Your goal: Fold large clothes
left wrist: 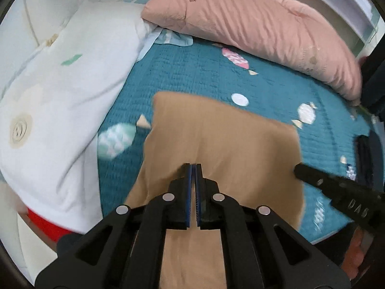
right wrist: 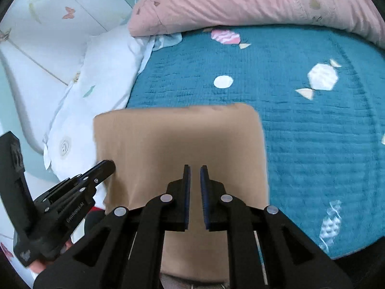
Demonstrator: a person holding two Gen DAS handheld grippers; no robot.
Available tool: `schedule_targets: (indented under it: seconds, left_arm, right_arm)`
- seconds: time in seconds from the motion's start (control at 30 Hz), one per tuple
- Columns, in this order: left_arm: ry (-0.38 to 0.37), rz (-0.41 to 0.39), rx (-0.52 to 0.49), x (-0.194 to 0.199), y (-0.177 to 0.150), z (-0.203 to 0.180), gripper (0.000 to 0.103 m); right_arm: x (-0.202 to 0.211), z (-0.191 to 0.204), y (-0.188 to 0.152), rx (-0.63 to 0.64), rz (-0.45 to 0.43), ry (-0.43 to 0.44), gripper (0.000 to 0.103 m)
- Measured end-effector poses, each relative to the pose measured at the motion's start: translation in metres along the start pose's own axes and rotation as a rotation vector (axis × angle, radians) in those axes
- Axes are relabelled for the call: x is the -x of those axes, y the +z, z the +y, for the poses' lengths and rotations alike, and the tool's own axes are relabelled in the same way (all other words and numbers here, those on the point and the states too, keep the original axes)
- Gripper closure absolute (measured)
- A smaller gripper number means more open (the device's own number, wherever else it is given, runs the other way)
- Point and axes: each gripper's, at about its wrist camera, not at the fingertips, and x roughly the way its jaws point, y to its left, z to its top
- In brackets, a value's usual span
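Both grippers angle steeply down over the tan garment (left wrist: pixel 216 130): left gripper (left wrist: pixel 193 168) fingers pressed together, right gripper (right wrist: pixel 195 168) fingers slightly parted.

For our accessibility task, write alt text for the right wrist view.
A tan garment, folded into a rectangle, lies on a teal quilt, with the right gripper above it, jaws slightly apart and empty. The left gripper reaches its left edge; a pink pillow lies behind.

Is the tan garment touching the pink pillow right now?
No. In the right wrist view, a wide band of teal bedspread lies between the tan garment and the pink pillow.
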Motion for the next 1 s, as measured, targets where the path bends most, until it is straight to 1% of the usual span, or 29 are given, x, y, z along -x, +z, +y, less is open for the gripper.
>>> schedule_targets:
  seconds: [0.03, 0.07, 0.1, 0.13, 0.17, 0.2, 0.23, 0.27, 0.3, 0.33, 0.37, 0.43, 0.53, 0.57, 0.6, 0.63, 0.67, 0.73, 0.77, 0.8, 0.83, 0.87, 0.93, 0.97, 1.0]
  left_arm:
    - [0.018, 0.020, 0.005, -0.015, 0.002, 0.000, 0.100]
    - [0.047, 0.045, 0.009, -0.032, 0.001, 0.002, 0.100]
    - [0.073, 0.097, 0.013, -0.063, -0.001, 0.006, 0.100]
    - [0.090, 0.116, 0.011, -0.080, -0.002, 0.010, 0.101]
    - [0.125, 0.106, -0.014, -0.090, -0.003, 0.011, 0.101]
    - [0.156, 0.091, -0.052, -0.091, -0.003, 0.010, 0.101]
    - [0.167, 0.092, -0.073, -0.090, -0.001, 0.007, 0.101]
    - [0.162, 0.099, -0.084, -0.085, 0.004, 0.006, 0.101]
    - [0.138, 0.105, -0.069, -0.079, 0.008, 0.009, 0.101]
    - [0.110, 0.106, -0.046, -0.073, 0.013, 0.014, 0.100]
    - [0.081, 0.097, -0.016, -0.064, 0.020, 0.019, 0.100]
    - [0.052, 0.058, 0.023, -0.050, 0.030, 0.027, 0.099]
    - [-0.001, 0.009, 0.060, -0.036, 0.049, 0.028, 0.100]
    - [-0.024, -0.008, 0.064, -0.036, 0.055, 0.024, 0.100]
    - [-0.030, -0.020, 0.062, -0.038, 0.059, 0.022, 0.100]
    - [-0.026, -0.027, 0.067, -0.047, 0.062, 0.021, 0.100]
    - [-0.019, -0.006, 0.079, -0.063, 0.064, 0.020, 0.101]
    - [0.014, 0.076, 0.086, -0.100, 0.062, 0.021, 0.101]
    - [0.039, 0.085, 0.073, -0.115, 0.060, 0.020, 0.101]
    - [0.068, 0.076, 0.046, -0.120, 0.061, 0.017, 0.101]
    - [0.098, 0.073, 0.016, -0.121, 0.063, 0.013, 0.101]
    - [0.106, 0.074, 0.005, -0.119, 0.066, 0.011, 0.101]
    - [0.079, 0.074, 0.023, -0.110, 0.070, 0.014, 0.101]
    - [0.059, 0.066, 0.038, -0.102, 0.072, 0.018, 0.101]
    - [0.043, 0.041, 0.050, -0.088, 0.073, 0.022, 0.101]
  right_arm:
    - [-0.013, -0.002, -0.001, -0.020, 0.016, 0.002, 0.097]
    - [-0.033, -0.011, -0.001, -0.049, 0.030, -0.017, 0.099]
    - [-0.051, -0.018, -0.001, -0.049, 0.043, -0.029, 0.100]
    - [-0.068, -0.027, -0.003, -0.047, 0.050, -0.015, 0.101]
    - [-0.075, -0.024, -0.001, -0.064, 0.051, 0.012, 0.102]
    - [-0.079, -0.024, 0.000, -0.088, 0.054, 0.037, 0.102]
    - [-0.077, -0.025, 0.002, -0.114, 0.064, 0.047, 0.102]
    - [-0.073, -0.023, 0.003, -0.113, 0.070, 0.040, 0.101]
    - [-0.067, -0.020, 0.004, -0.095, 0.071, 0.032, 0.101]
    - [-0.058, -0.015, 0.006, -0.071, 0.063, 0.029, 0.098]
    - [-0.055, -0.014, 0.011, -0.061, 0.054, 0.037, 0.096]
    - [-0.043, -0.013, 0.017, -0.053, 0.024, 0.031, 0.095]
    - [-0.026, -0.010, 0.032, -0.025, -0.078, -0.055, 0.095]
    - [-0.026, -0.010, 0.036, -0.017, -0.087, -0.063, 0.095]
    - [-0.031, -0.012, 0.040, -0.016, -0.094, -0.074, 0.095]
    - [-0.041, -0.015, 0.042, -0.015, -0.097, -0.095, 0.095]
    - [-0.055, -0.018, 0.044, -0.009, -0.088, -0.117, 0.098]
    - [-0.095, -0.029, 0.041, -0.001, -0.037, -0.156, 0.099]
    - [-0.105, -0.033, 0.039, -0.005, -0.032, -0.154, 0.100]
    - [-0.109, -0.034, 0.037, -0.013, -0.045, -0.151, 0.100]
    - [-0.108, -0.033, 0.037, -0.023, -0.059, -0.150, 0.100]
    - [-0.105, -0.030, 0.037, -0.028, -0.058, -0.160, 0.100]
    - [-0.097, -0.025, 0.039, -0.005, -0.051, -0.178, 0.100]
    - [-0.090, -0.023, 0.040, 0.007, -0.055, -0.171, 0.099]
    - [-0.079, -0.023, 0.039, 0.003, -0.065, -0.154, 0.098]
